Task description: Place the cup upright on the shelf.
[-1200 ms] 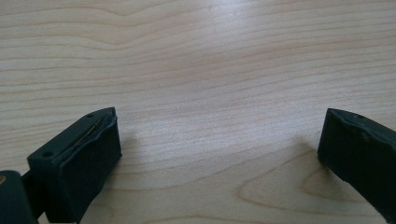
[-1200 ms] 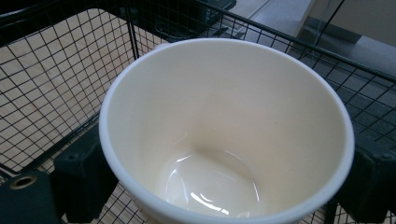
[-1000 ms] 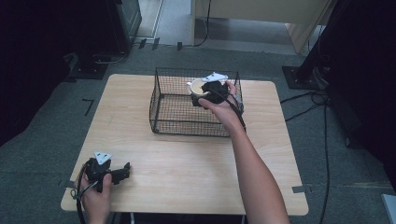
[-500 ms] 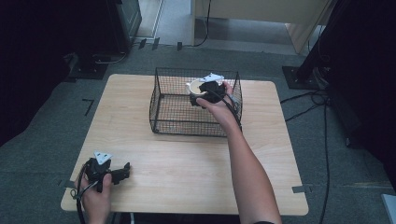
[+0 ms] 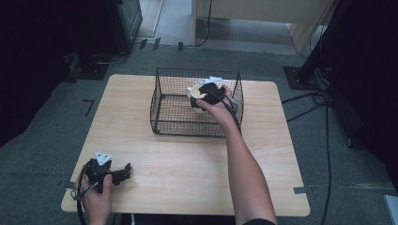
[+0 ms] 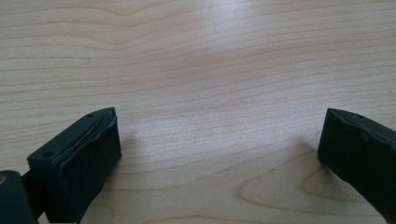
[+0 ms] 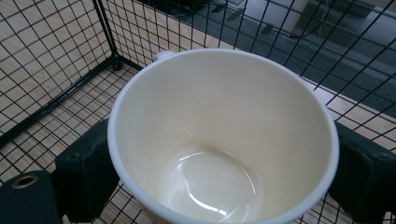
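On the light wooden table [image 5: 187, 187], towards its far side, a black wire basket [image 5: 162, 110] with an open top. Within the outline of the basket, in its far right part, the right gripper [image 5: 202, 96], carried by the right hand [image 5: 220, 110], with the bare forearm reaching in from the bottom edge of the high view. Grips a cream-white cup [image 7: 219, 116] between the two black jaws, one on each side of the cup wall and pressed against it. In the right gripper view, the mouth of the cup turned towards the camera, the inside glossy and with nothing in it, and a small white bump at the far rim, maybe a handle, too little of it to tell. Behind and below the cup, the wire mesh of the basket floor and walls. Hard to tell whether the cup touches the mesh or hangs above it. Near the front left corner of the table, well apart from the basket, the left gripper [image 5: 125, 172], held by the left hand [image 5: 94, 192], with a grey three-cornered plate on top and the jaws pointing to the right. In the left gripper view, jaws spread wide, nothing between them, just bare wood grain close below.
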`<action>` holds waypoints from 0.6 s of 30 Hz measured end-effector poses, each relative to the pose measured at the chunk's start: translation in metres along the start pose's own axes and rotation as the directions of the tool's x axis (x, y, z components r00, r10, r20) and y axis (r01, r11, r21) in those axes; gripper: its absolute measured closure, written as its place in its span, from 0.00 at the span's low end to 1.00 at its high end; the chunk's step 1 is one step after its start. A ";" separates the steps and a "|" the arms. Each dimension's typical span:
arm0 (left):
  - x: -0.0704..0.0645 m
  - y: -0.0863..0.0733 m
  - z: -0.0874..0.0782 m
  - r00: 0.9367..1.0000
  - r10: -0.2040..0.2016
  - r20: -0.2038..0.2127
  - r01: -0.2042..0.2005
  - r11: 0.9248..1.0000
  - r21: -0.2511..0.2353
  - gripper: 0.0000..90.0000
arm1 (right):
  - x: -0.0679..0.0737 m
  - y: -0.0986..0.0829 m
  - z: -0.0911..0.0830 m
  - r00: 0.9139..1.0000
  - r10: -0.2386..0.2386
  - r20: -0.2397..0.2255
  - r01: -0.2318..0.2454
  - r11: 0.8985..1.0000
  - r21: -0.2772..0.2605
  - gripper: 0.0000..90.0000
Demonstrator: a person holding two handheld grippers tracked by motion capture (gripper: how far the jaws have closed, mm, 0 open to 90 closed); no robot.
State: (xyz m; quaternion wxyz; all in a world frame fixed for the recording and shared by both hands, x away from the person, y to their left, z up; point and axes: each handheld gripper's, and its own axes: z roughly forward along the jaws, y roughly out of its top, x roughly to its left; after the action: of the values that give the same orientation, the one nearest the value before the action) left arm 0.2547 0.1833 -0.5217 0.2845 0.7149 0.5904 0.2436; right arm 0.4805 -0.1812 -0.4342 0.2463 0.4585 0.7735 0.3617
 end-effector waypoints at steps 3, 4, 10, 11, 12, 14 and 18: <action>0.000 0.000 0.000 1.000 0.000 0.000 0.000 1.000 0.000 0.00 | -0.001 -0.001 0.003 1.000 0.004 -0.003 -0.004 1.000 0.012 0.11; 0.000 0.000 0.000 1.000 0.000 0.000 0.000 1.000 0.000 0.00 | -0.001 -0.002 0.003 1.000 0.005 -0.004 -0.005 1.000 0.018 0.11; 0.000 0.000 0.000 1.000 0.001 0.000 -0.001 1.000 0.000 0.00 | 0.001 -0.005 0.009 1.000 -0.009 -0.006 0.010 0.998 0.070 0.11; 0.000 0.000 0.000 1.000 0.003 0.000 -0.003 1.000 0.001 0.00 | 0.000 -0.006 0.010 1.000 -0.009 -0.006 0.009 0.997 0.075 0.11; 0.000 0.000 0.000 1.000 0.003 0.001 -0.003 1.000 0.000 0.00 | 0.000 -0.005 0.009 1.000 0.000 -0.007 0.001 0.997 0.074 0.11; 0.000 0.000 0.000 1.000 0.004 0.002 -0.004 1.000 0.001 0.00 | -0.002 -0.005 0.010 1.000 0.011 -0.008 -0.010 0.997 0.079 0.11; 0.000 0.000 0.000 1.000 0.004 0.002 -0.004 1.000 0.000 0.00 | -0.005 -0.006 0.009 0.999 0.051 -0.019 -0.049 0.994 0.094 0.10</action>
State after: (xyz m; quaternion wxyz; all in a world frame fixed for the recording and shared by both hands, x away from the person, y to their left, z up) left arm 0.2552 0.1828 -0.5216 0.2844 0.7164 0.5887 0.2434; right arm 0.4859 -0.1841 -0.4445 0.2073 0.4848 0.7804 0.3362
